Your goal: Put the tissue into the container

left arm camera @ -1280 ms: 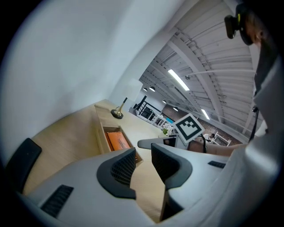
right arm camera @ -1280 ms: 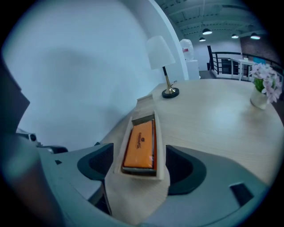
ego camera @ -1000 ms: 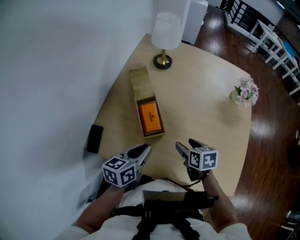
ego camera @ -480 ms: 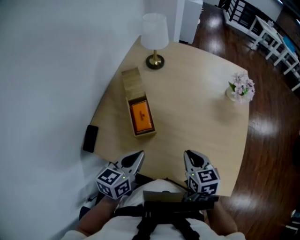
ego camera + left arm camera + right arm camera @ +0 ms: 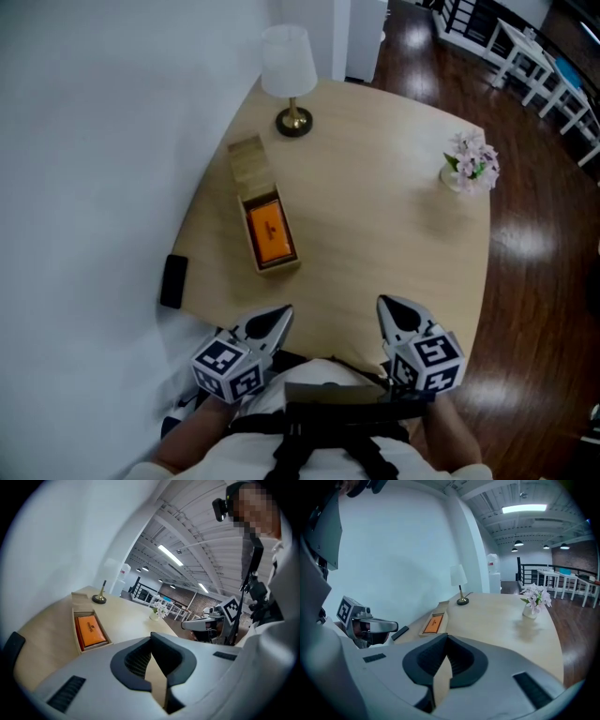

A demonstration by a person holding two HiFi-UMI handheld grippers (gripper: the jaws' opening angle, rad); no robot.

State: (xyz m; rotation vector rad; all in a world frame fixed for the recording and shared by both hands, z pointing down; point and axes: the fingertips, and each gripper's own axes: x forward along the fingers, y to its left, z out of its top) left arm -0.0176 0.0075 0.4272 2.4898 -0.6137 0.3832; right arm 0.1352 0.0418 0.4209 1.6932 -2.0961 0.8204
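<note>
The task looks done — the orange tissue pack (image 5: pixel 271 232) lies inside the open wooden container (image 5: pixel 278 267), well apart from the left gripper (image 5: pixel 275 319) and right gripper (image 5: pixel 395 308), both with jaws pressed together on nothing.

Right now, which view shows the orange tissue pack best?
Head view: the orange tissue pack shows from above, lying in the wooden box. Left gripper view shows it obliquely; right gripper view, small and distant.

White wall (image 5: pixel 94 141), pale wooden table (image 5: pixel 375 216), glossy dark floor (image 5: pixel 536 246)
</note>
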